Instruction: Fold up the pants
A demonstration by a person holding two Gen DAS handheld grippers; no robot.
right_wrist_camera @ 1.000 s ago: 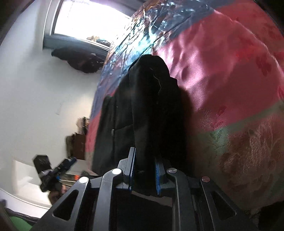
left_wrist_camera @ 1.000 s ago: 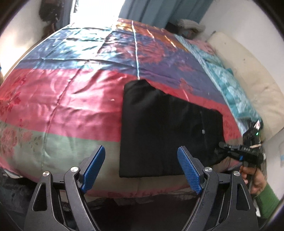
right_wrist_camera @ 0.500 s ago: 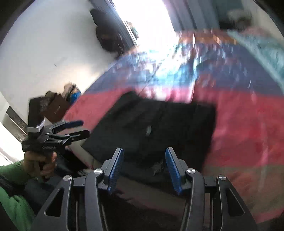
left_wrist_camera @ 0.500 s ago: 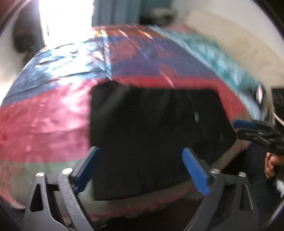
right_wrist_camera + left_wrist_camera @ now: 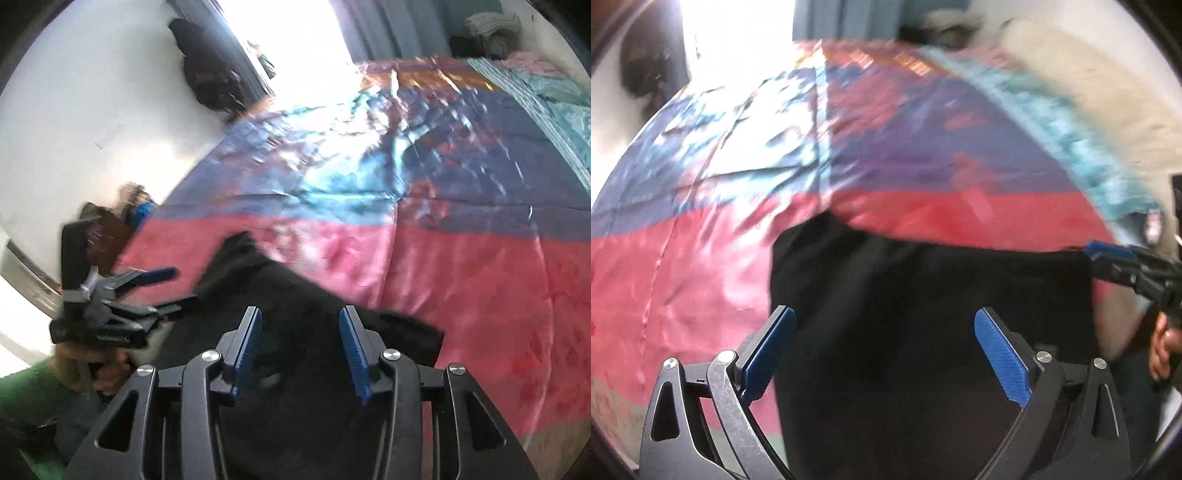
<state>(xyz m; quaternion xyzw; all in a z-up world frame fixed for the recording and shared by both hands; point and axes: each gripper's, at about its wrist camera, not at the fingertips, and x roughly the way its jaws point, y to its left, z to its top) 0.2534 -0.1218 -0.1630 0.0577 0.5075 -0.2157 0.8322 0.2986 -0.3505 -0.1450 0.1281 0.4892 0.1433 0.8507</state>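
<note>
The pants (image 5: 923, 295) are a dark, soft cloth lying flat as a folded block on the bed's satin bedspread (image 5: 683, 277), near the bed's front edge. They will likely handle as light and limp: no stiffness to carry a fold, so an edge lifted at one point will sag and drag the layers under it. The shiny bedspread looks slippery, so the whole block may slide if it is pushed rather than lifted. The best hold, by my judgement, is at the corners or along a short edge, pinching all layers together so the fold moves as one.

The left gripper (image 5: 886, 354) stands wide open with nothing between its blue pads; it hovers above the pants' near left part, its left pad over the left edge of the cloth where it meets the red band of the bedspread, its right pad over the middle of the cloth. Whether either pad touches the cloth is not clear, as the frame is blurred.

The right gripper (image 5: 301, 350) has just been opening and then closing a little; its jaws now stand partly apart and no cloth is pinched between them. It is above the pants' near right end, with the dark cloth spreading out ahead of and below its pads. In its view the left gripper appears beside the pants' far left corner.
</note>
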